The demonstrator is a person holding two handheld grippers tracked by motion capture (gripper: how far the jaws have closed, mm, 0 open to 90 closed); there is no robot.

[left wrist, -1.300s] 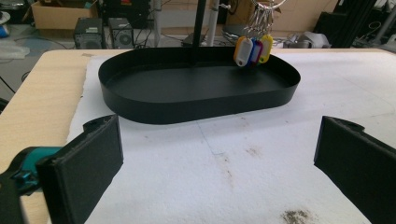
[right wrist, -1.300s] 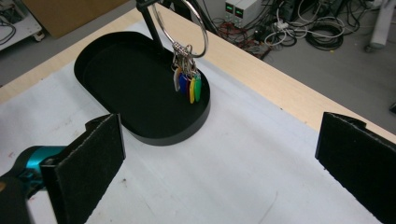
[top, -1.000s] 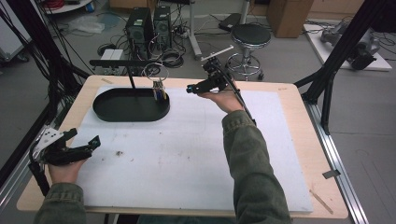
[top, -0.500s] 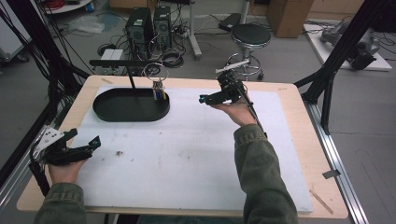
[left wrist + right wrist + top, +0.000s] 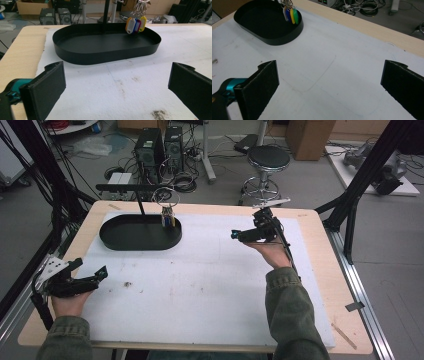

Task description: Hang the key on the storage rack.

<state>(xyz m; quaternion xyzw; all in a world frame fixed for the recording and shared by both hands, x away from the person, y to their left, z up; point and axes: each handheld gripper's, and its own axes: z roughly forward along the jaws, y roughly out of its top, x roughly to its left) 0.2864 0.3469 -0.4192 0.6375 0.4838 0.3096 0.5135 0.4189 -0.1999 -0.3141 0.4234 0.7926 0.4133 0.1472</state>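
A black oval tray [image 5: 131, 244] sits at the back left of the white mat [image 5: 210, 285]. From a black post-and-bar stand [image 5: 134, 187] hangs a ring of coloured key tags [image 5: 168, 216] over the tray's right end. My right gripper [image 5: 234, 236] is held open above the mat, right of the tray, and points left toward it. My left gripper [image 5: 101, 272] rests open at the mat's front left. In the left gripper view the gripper [image 5: 116, 92] faces the tray [image 5: 100, 56] and tags [image 5: 135, 24]. The right gripper view shows its gripper [image 5: 329, 85] holding nothing, with the tray [image 5: 279, 40] and tags [image 5: 291, 15] far off.
The mat covers most of a wooden table [image 5: 320, 220]. A dark smudge [image 5: 127, 284] marks the mat near my left gripper. Black frame posts [image 5: 357, 195] rise at the table's right and left. A stool [image 5: 268, 157] and computer cases [image 5: 155, 142] stand on the floor behind.
My right gripper has drawn back from the hanging key tags, moving right and a little toward the person. The left gripper has stayed where it was.
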